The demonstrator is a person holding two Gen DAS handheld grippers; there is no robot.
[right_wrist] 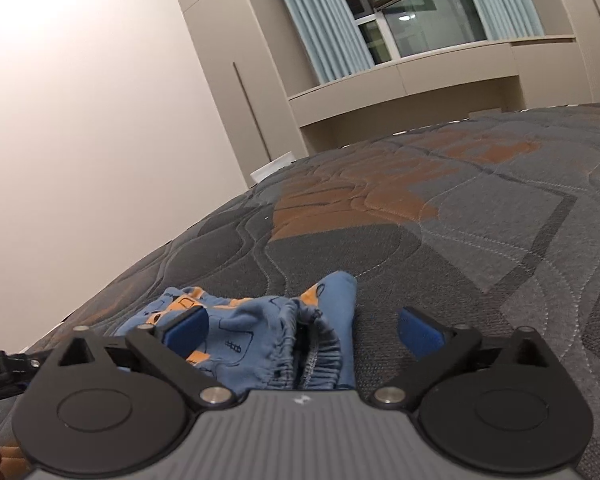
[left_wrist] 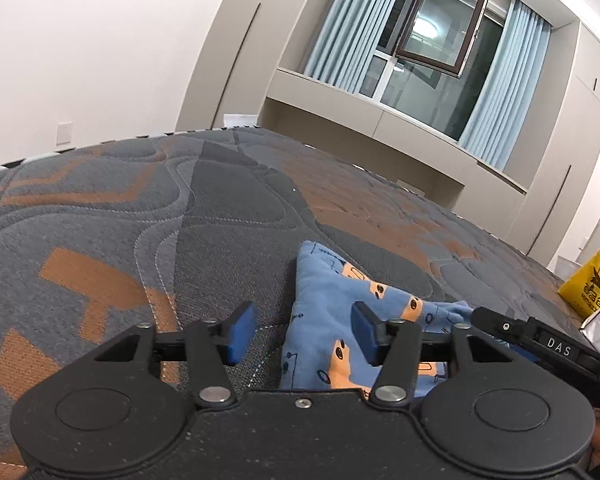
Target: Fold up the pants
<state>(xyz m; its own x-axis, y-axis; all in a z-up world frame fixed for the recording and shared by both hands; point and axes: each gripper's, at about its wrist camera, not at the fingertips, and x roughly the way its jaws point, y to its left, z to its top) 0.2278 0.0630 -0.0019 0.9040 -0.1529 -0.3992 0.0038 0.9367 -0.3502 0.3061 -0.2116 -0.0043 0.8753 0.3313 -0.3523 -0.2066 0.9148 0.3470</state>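
Observation:
Small blue pants (left_wrist: 332, 320) with orange prints lie bunched on the grey and orange mattress (left_wrist: 180, 216). My left gripper (left_wrist: 304, 330) is open just above the mattress, its right pad over the pants' left edge, its left pad over bare mattress. In the right wrist view the pants (right_wrist: 260, 332) show their gathered elastic waistband facing me. My right gripper (right_wrist: 304, 330) is open, wide around the waistband end, holding nothing. The right gripper's body (left_wrist: 540, 344) shows at the right of the left wrist view.
A yellow bag (left_wrist: 592, 284) stands past the mattress's right edge. Beige cabinets, a window bench and blue curtains (left_wrist: 496, 92) stand beyond the far edge. A white wall (right_wrist: 80, 120) runs along the left side.

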